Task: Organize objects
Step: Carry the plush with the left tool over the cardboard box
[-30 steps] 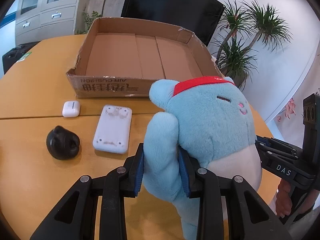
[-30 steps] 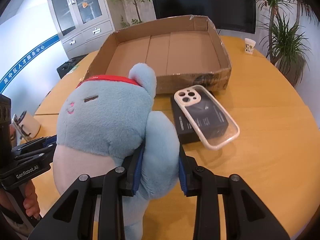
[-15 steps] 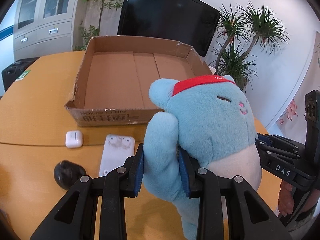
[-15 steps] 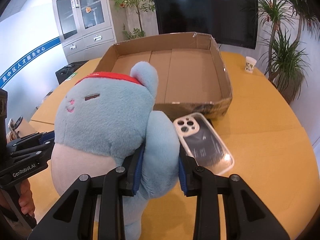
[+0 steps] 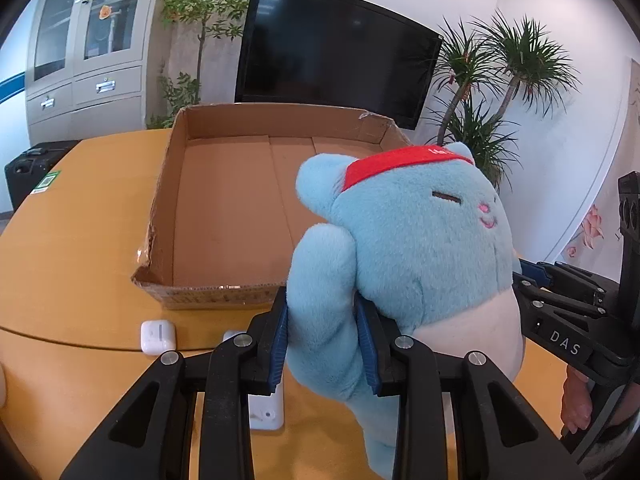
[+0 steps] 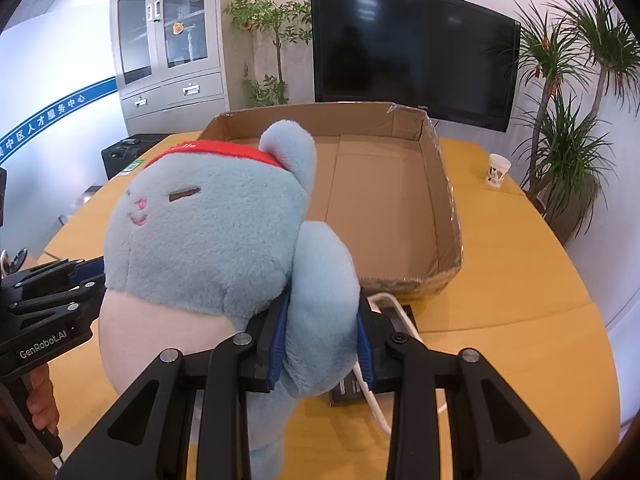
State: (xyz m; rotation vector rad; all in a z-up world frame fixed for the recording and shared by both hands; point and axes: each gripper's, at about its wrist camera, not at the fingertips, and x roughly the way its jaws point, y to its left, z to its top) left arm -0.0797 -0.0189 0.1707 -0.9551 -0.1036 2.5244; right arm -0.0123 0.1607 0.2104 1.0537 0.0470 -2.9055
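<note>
Here, plush toy (image 5: 420, 248) upright, long axis vertical, face sideways

"DAS" marks the right tongs (image 5: 524, 276), "GenRobot.AI" the left tongs (image 6: 90, 272).

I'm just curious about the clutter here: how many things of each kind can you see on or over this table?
Plush toy: 1
Cardboard box: 1
Earbud case: 1
White flat gadget: 1
Clear phone case: 1
Black box: 1
Paper cup: 1
Total: 7
</note>
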